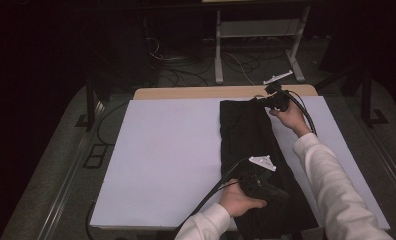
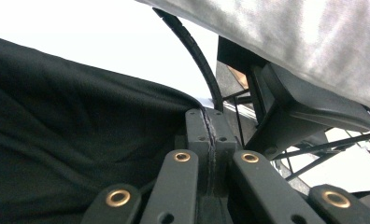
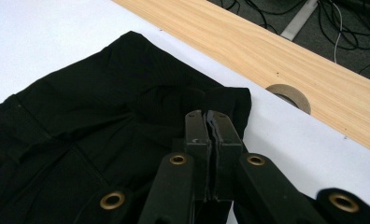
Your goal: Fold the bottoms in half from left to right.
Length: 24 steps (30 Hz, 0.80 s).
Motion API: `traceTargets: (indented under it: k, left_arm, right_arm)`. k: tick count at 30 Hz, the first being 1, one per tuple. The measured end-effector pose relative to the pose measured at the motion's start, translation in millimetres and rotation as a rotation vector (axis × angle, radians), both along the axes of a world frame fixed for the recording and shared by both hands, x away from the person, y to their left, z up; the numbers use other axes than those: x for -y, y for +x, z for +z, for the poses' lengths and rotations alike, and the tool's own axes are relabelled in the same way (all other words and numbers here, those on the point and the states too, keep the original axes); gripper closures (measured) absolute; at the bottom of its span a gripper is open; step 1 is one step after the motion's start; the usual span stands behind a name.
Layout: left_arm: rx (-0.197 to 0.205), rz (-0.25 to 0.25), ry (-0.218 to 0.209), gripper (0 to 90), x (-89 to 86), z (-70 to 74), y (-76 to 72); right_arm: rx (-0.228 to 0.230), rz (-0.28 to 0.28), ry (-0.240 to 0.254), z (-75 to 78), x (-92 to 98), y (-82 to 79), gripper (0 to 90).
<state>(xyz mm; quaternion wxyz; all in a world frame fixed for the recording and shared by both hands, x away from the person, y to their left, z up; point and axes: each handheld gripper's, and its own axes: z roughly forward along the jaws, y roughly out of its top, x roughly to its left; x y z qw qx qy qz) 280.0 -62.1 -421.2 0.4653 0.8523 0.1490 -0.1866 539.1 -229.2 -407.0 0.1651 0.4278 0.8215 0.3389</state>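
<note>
Dim room with cables on the floor behind, and a white sheet (image 1: 171, 160) is covering a wooden table (image 1: 196, 92), with a black garment (image 1: 246, 135) lying lengthwise down the sheet's right half. The right gripper (image 3: 206, 116) is sitting at the garment's far corner near the table's wood edge, jaws pressed together on the fabric. The left gripper (image 2: 206, 116) is pinching the garment's near part too, jaws closed on a fold of cloth.
</note>
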Motion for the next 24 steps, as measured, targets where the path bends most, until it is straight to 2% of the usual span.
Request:
traceTargets:
  k: [10,24]
  left_arm:
    - [-0.024,0.002,0.047,88.7,19.3,-7.1,2.4]
    - [-0.044,-0.015,0.105,88.6,51.2,-17.4,4.1]
  right_arm:
    - [-0.013,0.0,-0.025,-5.6,1.4,-1.3,86.4]
    - [-0.019,-0.006,-0.003,-9.7,7.7,-1.9,86.4]
